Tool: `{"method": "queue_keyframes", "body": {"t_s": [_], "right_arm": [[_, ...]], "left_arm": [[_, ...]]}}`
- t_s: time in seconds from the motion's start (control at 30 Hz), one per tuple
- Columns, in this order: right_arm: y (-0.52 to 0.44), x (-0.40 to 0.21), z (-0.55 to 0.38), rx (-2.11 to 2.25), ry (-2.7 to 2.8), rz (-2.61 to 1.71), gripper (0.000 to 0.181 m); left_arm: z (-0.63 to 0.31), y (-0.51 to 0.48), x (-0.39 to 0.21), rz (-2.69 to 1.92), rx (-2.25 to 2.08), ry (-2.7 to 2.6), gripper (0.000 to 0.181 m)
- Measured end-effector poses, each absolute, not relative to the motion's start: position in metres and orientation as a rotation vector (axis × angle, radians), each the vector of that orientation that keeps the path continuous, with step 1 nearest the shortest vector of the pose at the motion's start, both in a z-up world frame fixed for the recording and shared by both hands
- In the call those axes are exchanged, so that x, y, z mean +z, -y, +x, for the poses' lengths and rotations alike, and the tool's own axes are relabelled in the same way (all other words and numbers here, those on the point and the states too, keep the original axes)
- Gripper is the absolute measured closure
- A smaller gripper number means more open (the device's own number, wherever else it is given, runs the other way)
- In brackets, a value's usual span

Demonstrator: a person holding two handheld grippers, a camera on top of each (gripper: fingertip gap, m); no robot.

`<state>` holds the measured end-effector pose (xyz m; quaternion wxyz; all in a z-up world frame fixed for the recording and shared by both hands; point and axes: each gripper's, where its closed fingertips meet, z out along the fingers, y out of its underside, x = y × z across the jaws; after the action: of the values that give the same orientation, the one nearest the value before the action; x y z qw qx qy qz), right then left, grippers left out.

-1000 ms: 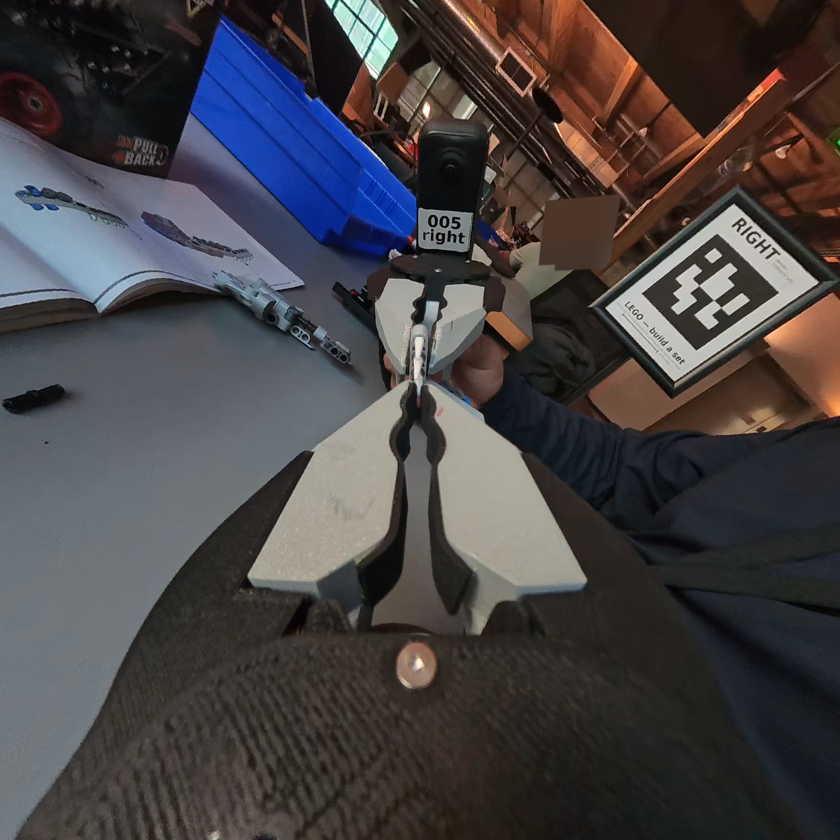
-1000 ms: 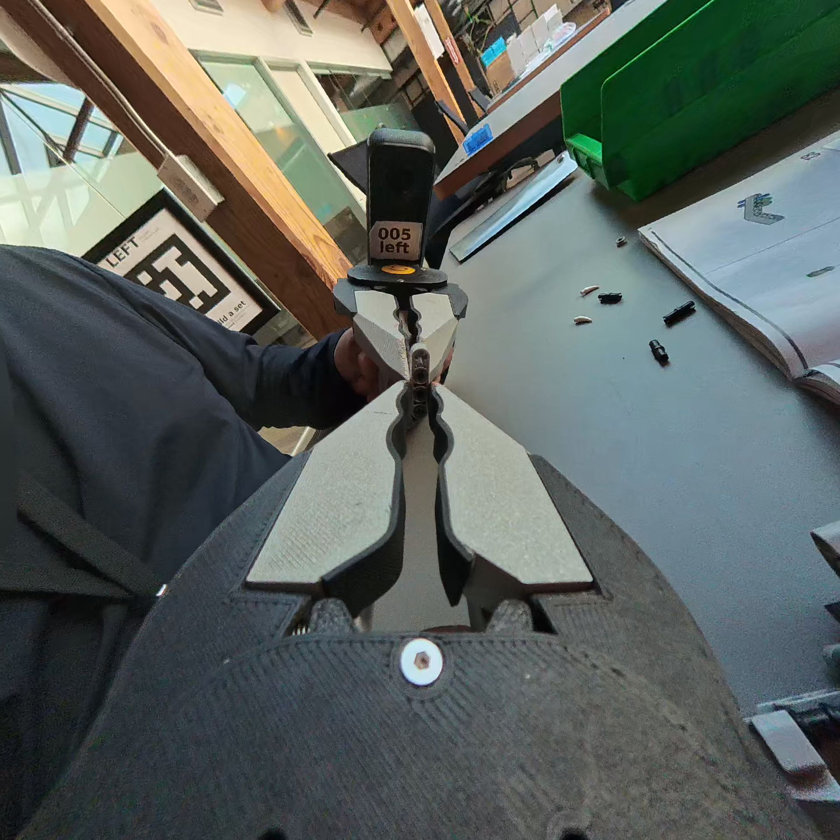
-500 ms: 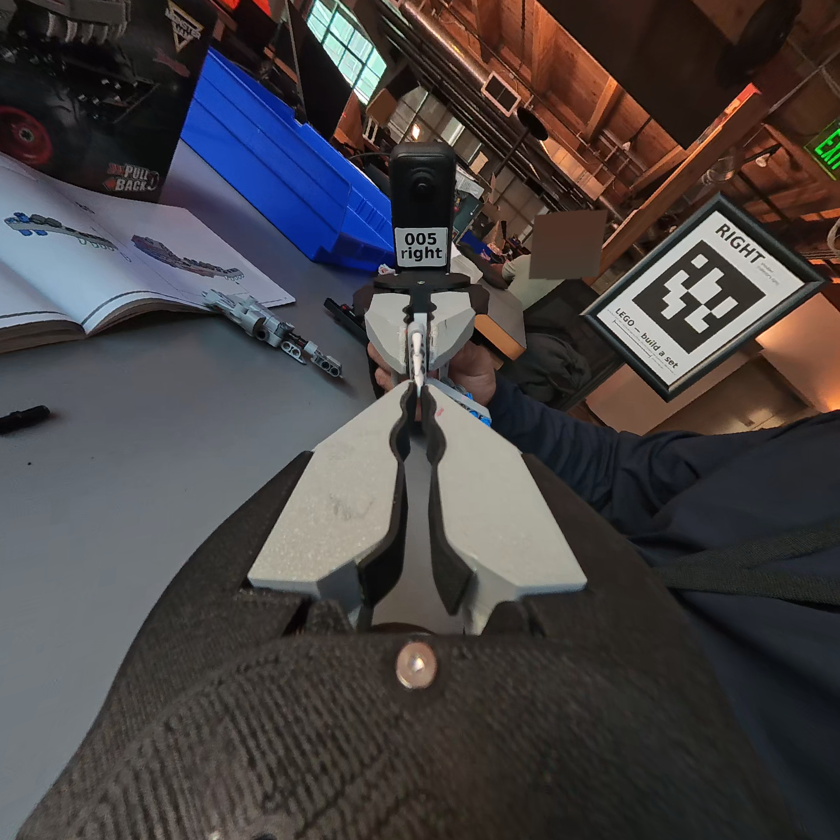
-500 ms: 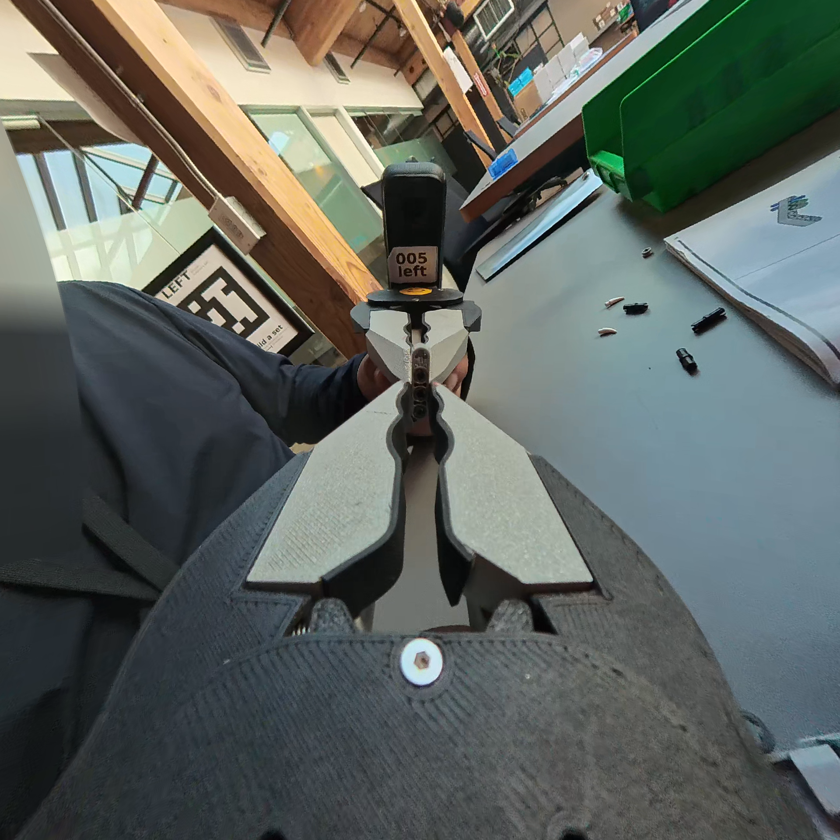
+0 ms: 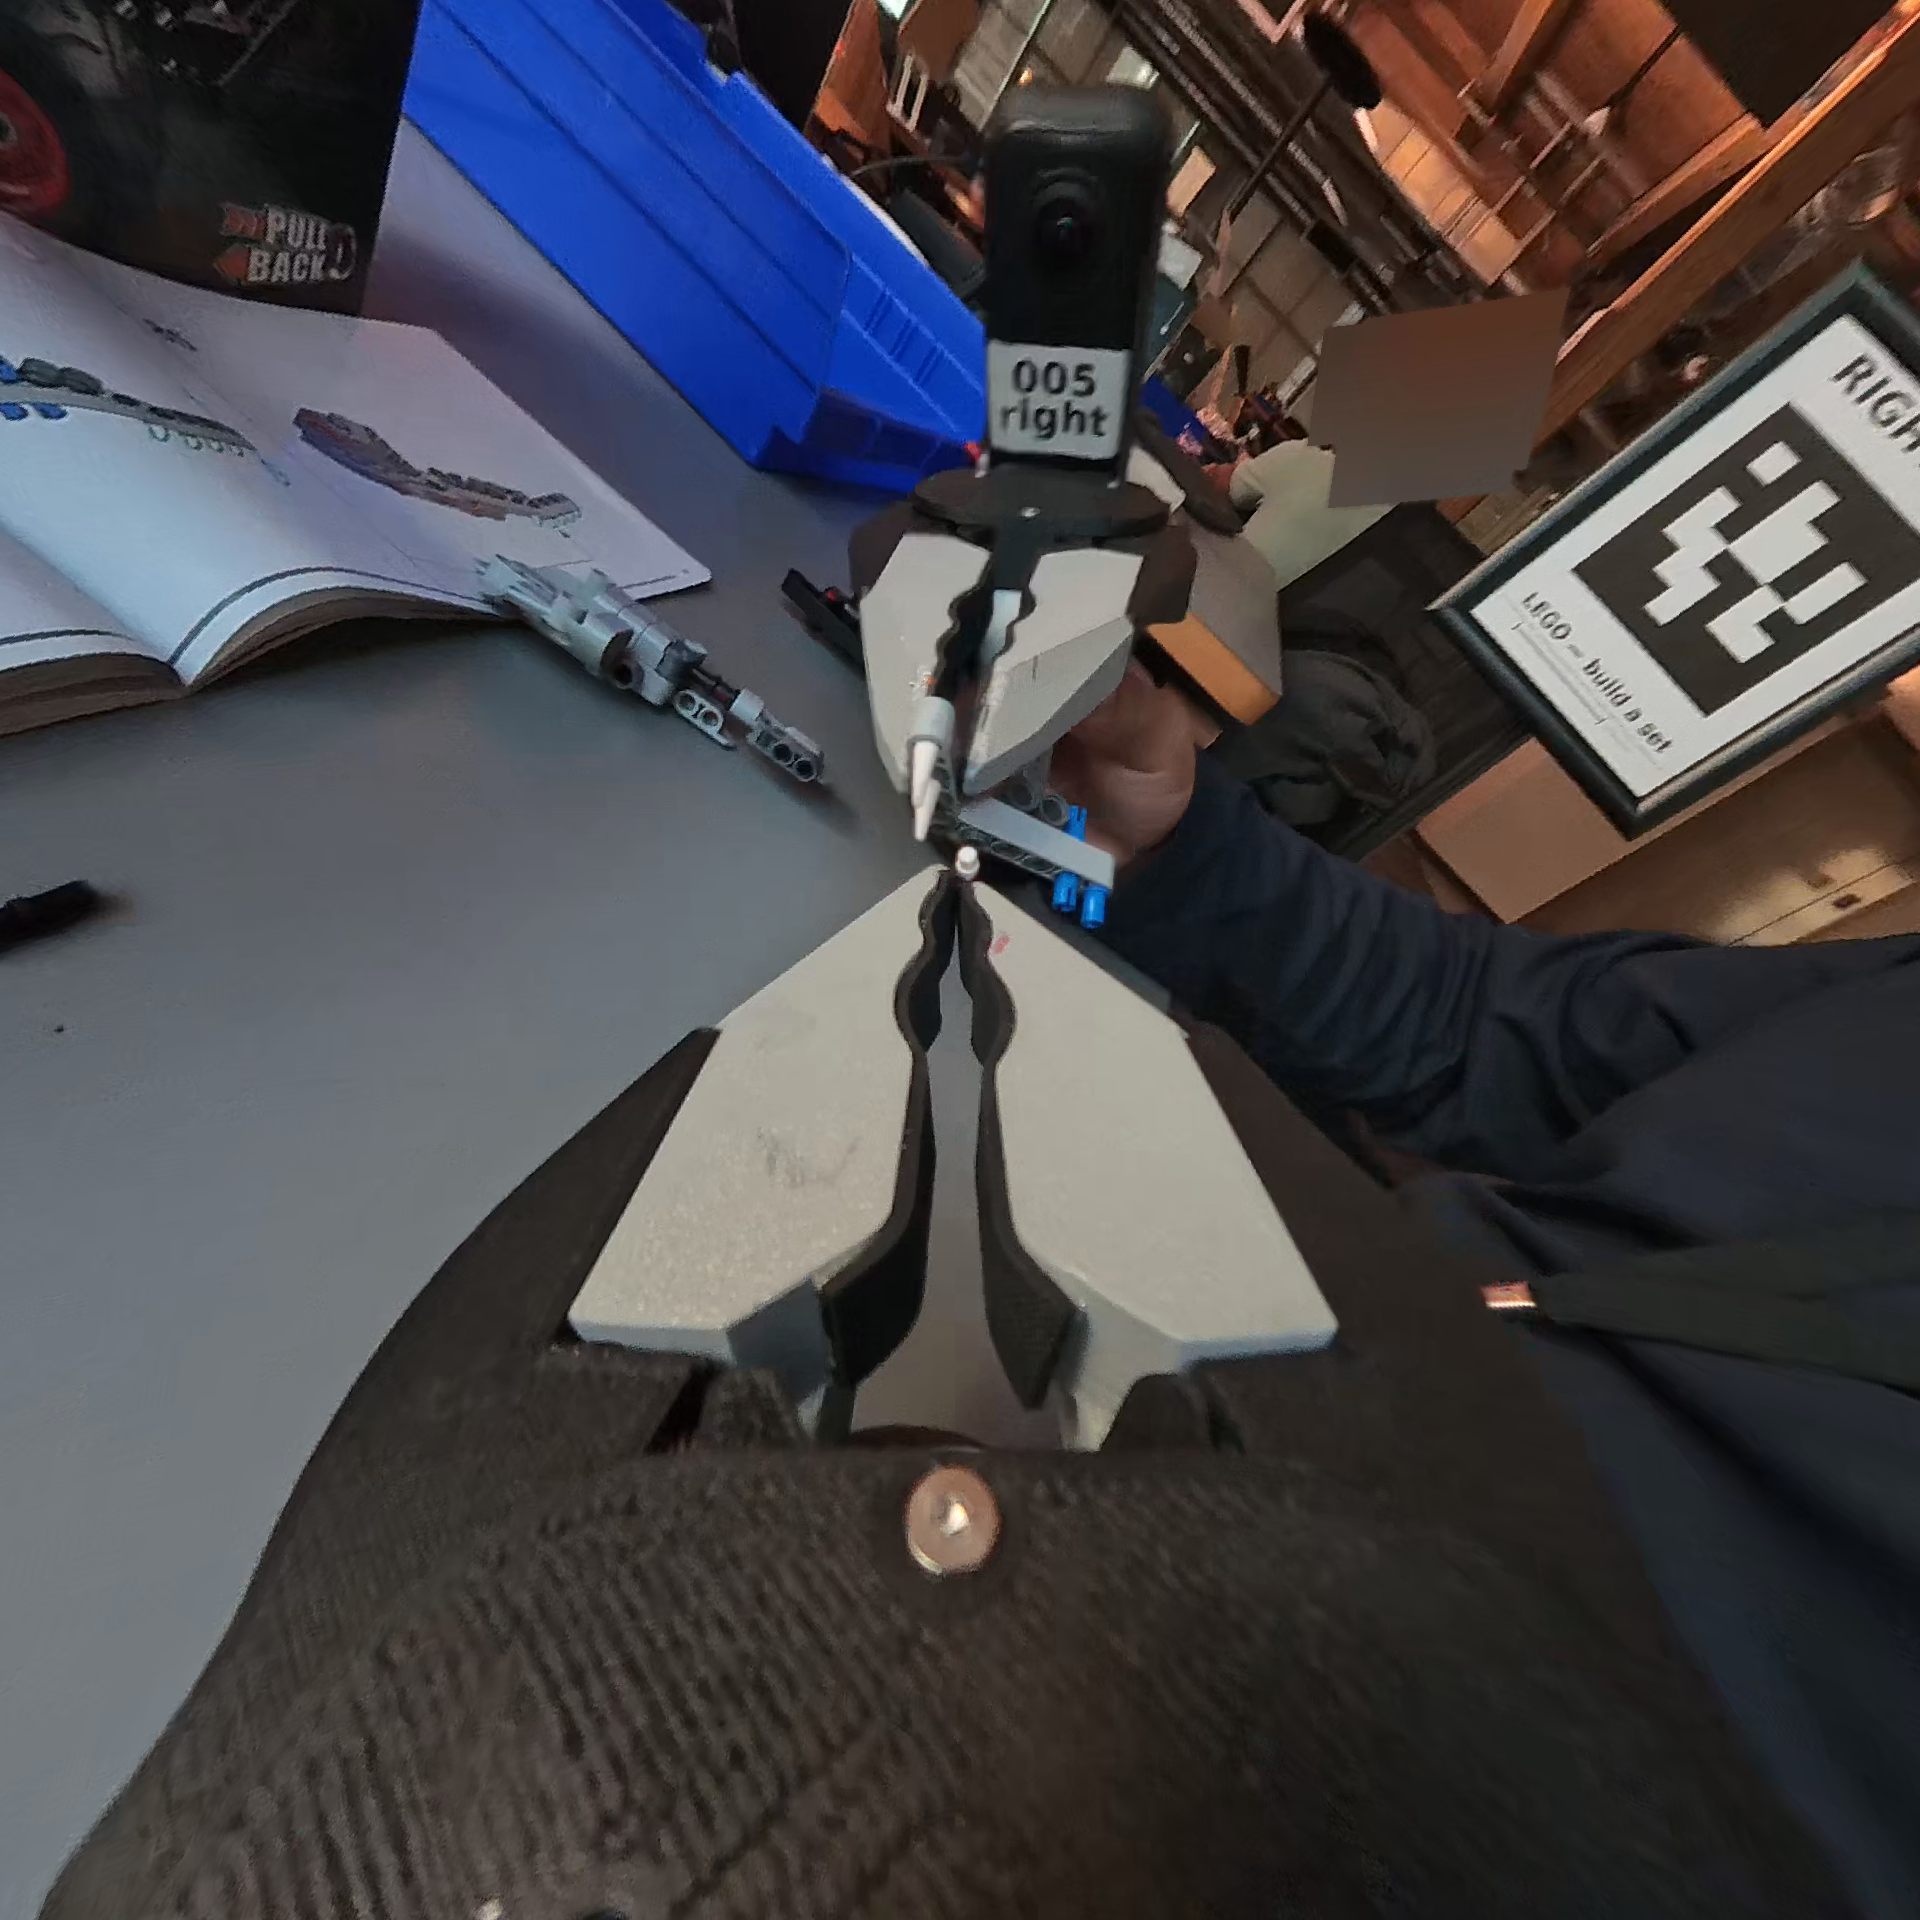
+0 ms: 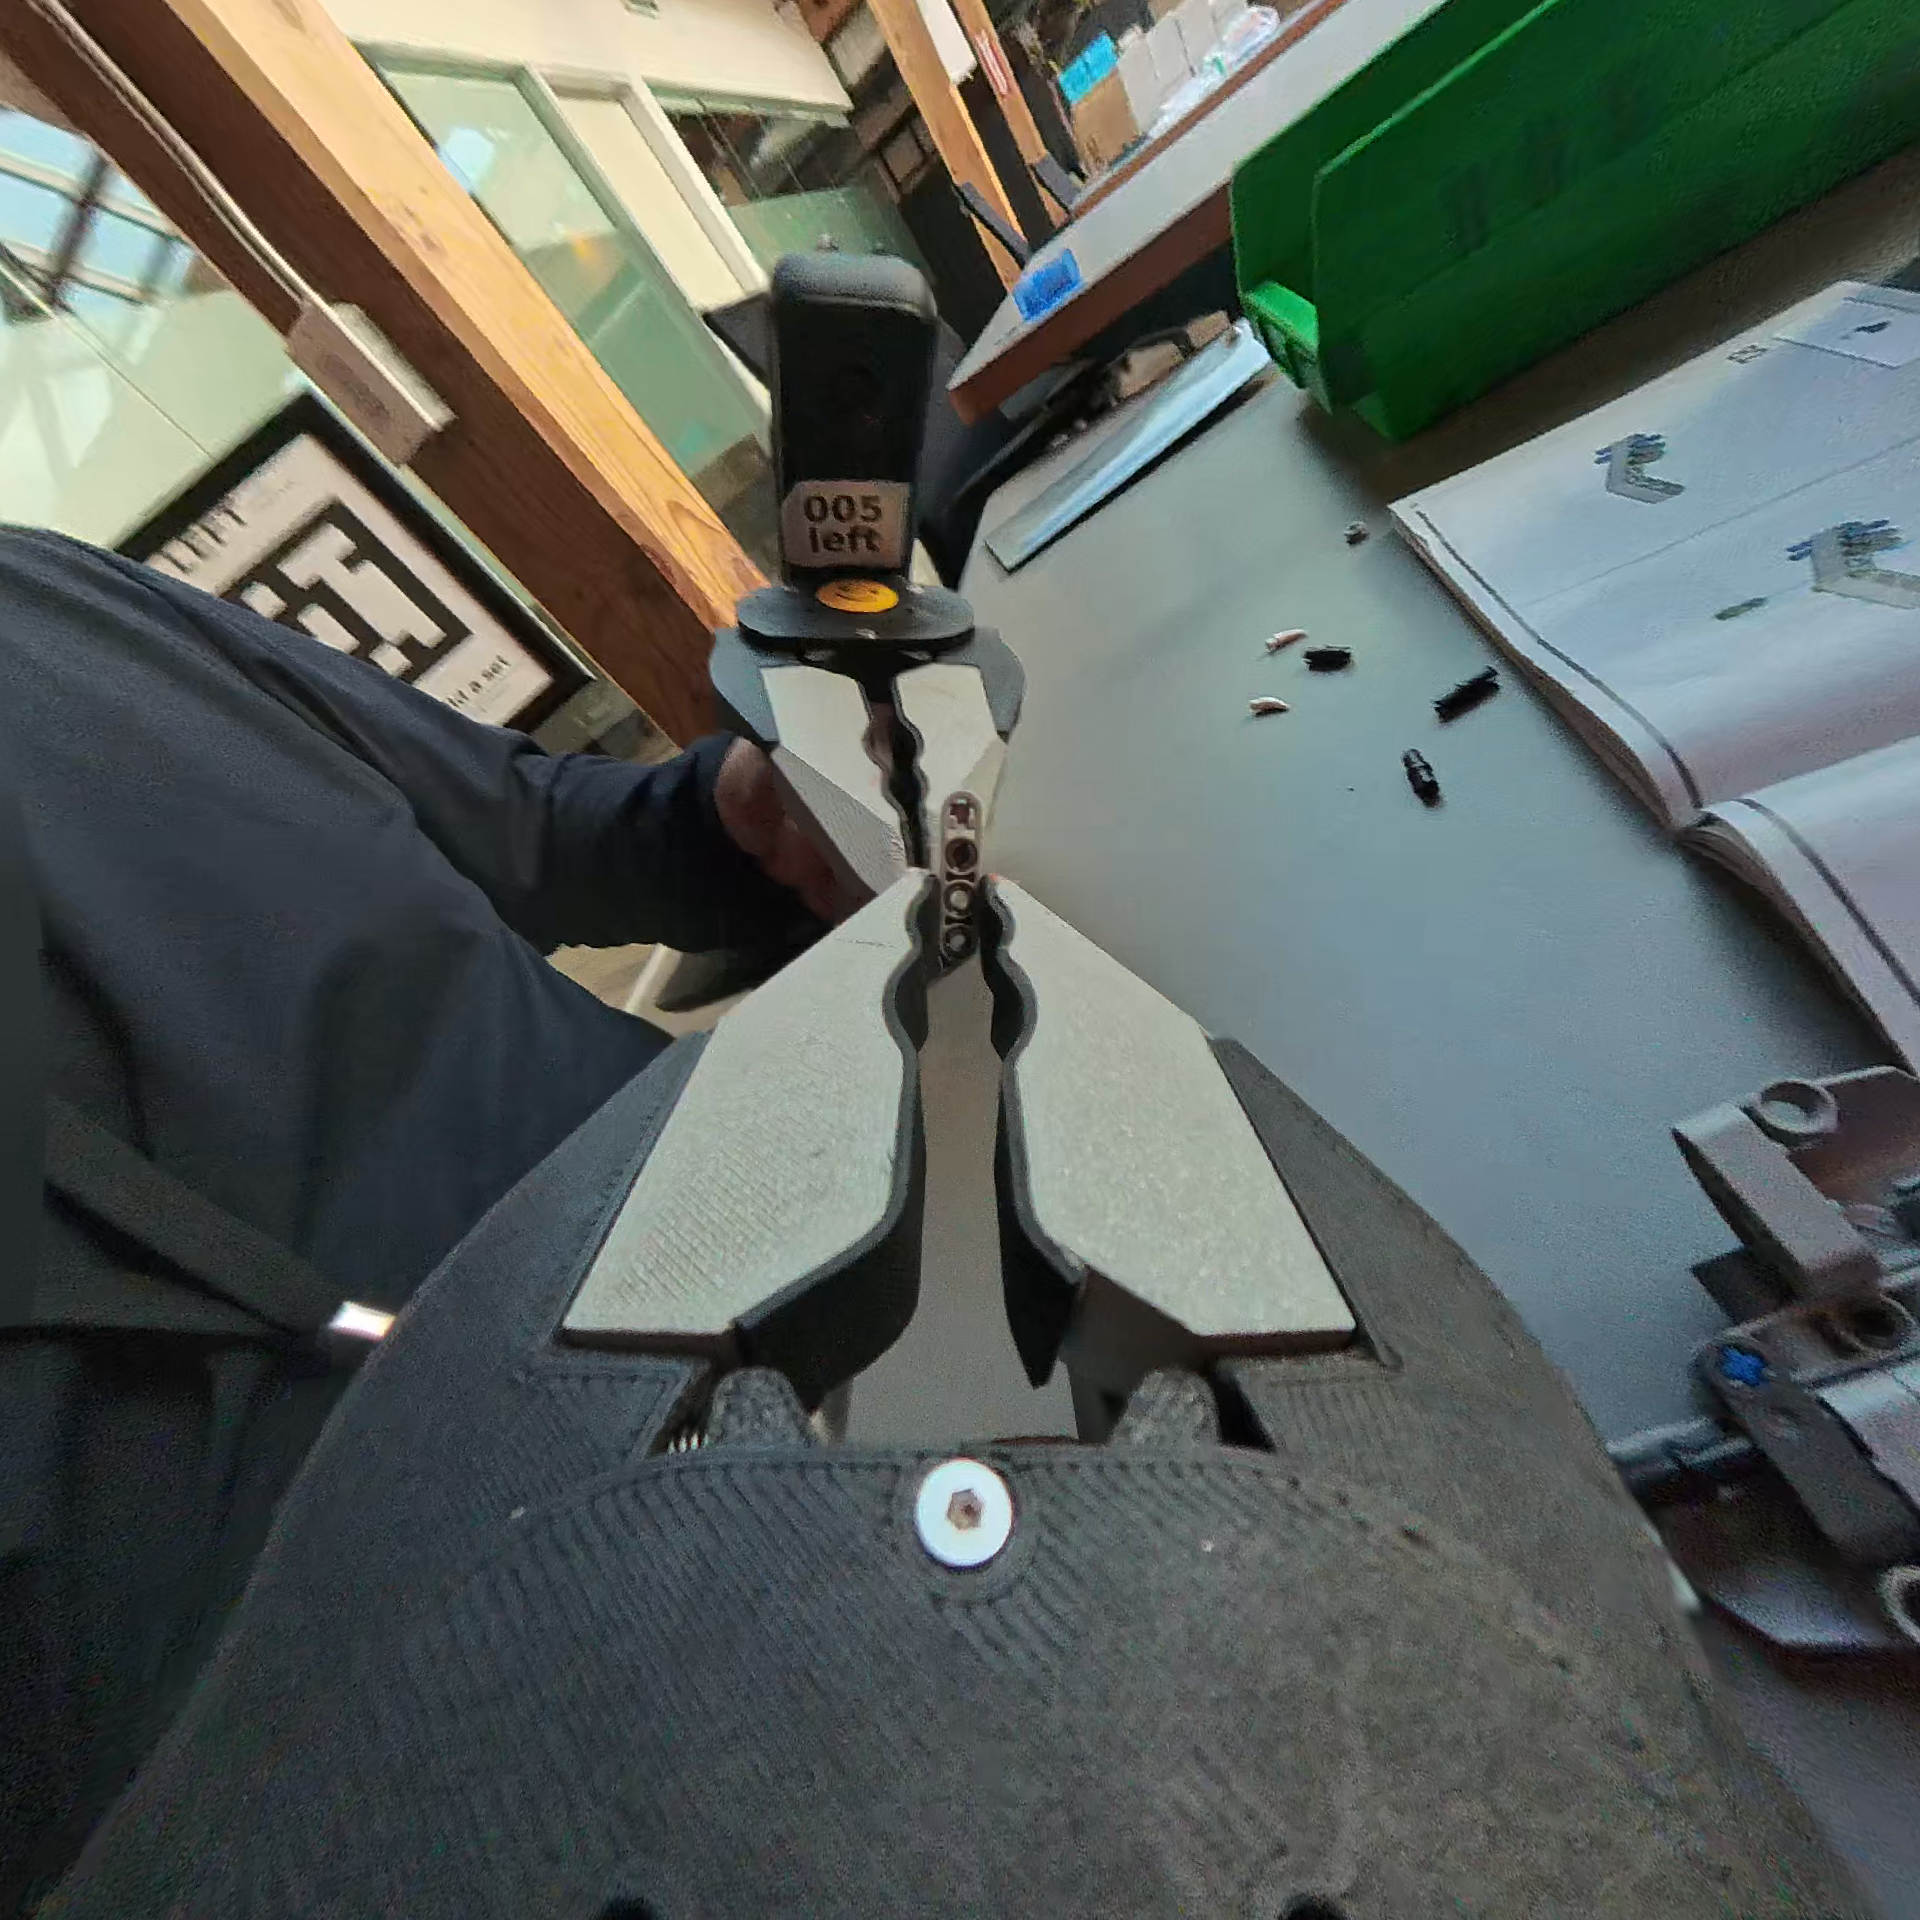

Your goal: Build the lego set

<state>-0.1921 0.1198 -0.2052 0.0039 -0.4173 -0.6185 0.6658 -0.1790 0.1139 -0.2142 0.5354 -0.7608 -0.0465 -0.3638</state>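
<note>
In the left wrist view my left gripper [image 5: 951, 888] is shut, and a small white piece [image 5: 968, 860] shows at its tip. Facing it, tip to tip, my right gripper [image 5: 951, 800] is shut on a grey beam assembly [image 5: 1023, 836] with blue pins [image 5: 1075, 883] and a white tooth [image 5: 927, 753] sticking out. In the right wrist view my right gripper [image 6: 958, 904] grips the grey holed beam [image 6: 958, 868] edge-on. The left gripper [image 6: 914, 847] sits just beyond the beam, slightly to its left. Both are held above the grey table [image 5: 364, 935].
An open instruction booklet [image 5: 260, 499] lies on the table with a grey part-built assembly [image 5: 644, 665] beside it. A blue bin [image 5: 675, 239] and a green bin [image 6: 1558, 208] stand at the back. Loose black pins [image 6: 1465, 691] and white teeth [image 6: 1270, 704] lie about. Another grey assembly [image 6: 1818, 1299] lies close right. Both grippers' tips are close together, under 4 cm apart.
The two grippers were pressed tip to tip. Now the right gripper has tilted and the tips have drawn slightly apart, so the white tooth and the blue-pinned beam show.
</note>
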Motion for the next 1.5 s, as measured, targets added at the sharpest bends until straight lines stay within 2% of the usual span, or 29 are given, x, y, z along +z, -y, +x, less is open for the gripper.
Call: {"method": "queue_keyframes", "body": {"t_s": [0.43, 0.57, 0.7, 0.77, 1.03, 1.2, 1.5], "right_arm": [[-0.134, -0.28, -0.194, 1.394, 2.27, -1.559, 0.174], [-0.147, -0.278, -0.195, 1.313, 2.215, -1.543, 0.16], [-0.133, -0.247, -0.184, 1.508, 2.161, -1.374, 0.161], [-0.112, -0.236, -0.175, 1.607, 2.197, -1.263, 0.167], [-0.091, -0.251, -0.177, 1.603, 2.281, -1.288, 0.171], [-0.09, -0.251, -0.178, 1.592, 2.289, -1.272, 0.181], [-0.093, -0.243, -0.18, 1.677, 2.224, -1.29, 0.181]], "left_arm": [[-0.178, -0.099, -0.261, -2.182, -0.666, -0.061, 0.181], [-0.173, -0.097, -0.265, -2.217, -0.643, -0.099, 0.181], [-0.173, -0.097, -0.264, -2.207, -0.645, -0.097, 0.181], [-0.172, -0.098, -0.262, -2.197, -0.653, -0.094, 0.181], [-0.166, -0.1, -0.261, -2.19, -0.66, -0.119, 0.181], [-0.167, -0.1, -0.261, -2.189, -0.657, -0.121, 0.181], [-0.17, -0.103, -0.257, -2.162, -0.683, -0.081, 0.181]]}}
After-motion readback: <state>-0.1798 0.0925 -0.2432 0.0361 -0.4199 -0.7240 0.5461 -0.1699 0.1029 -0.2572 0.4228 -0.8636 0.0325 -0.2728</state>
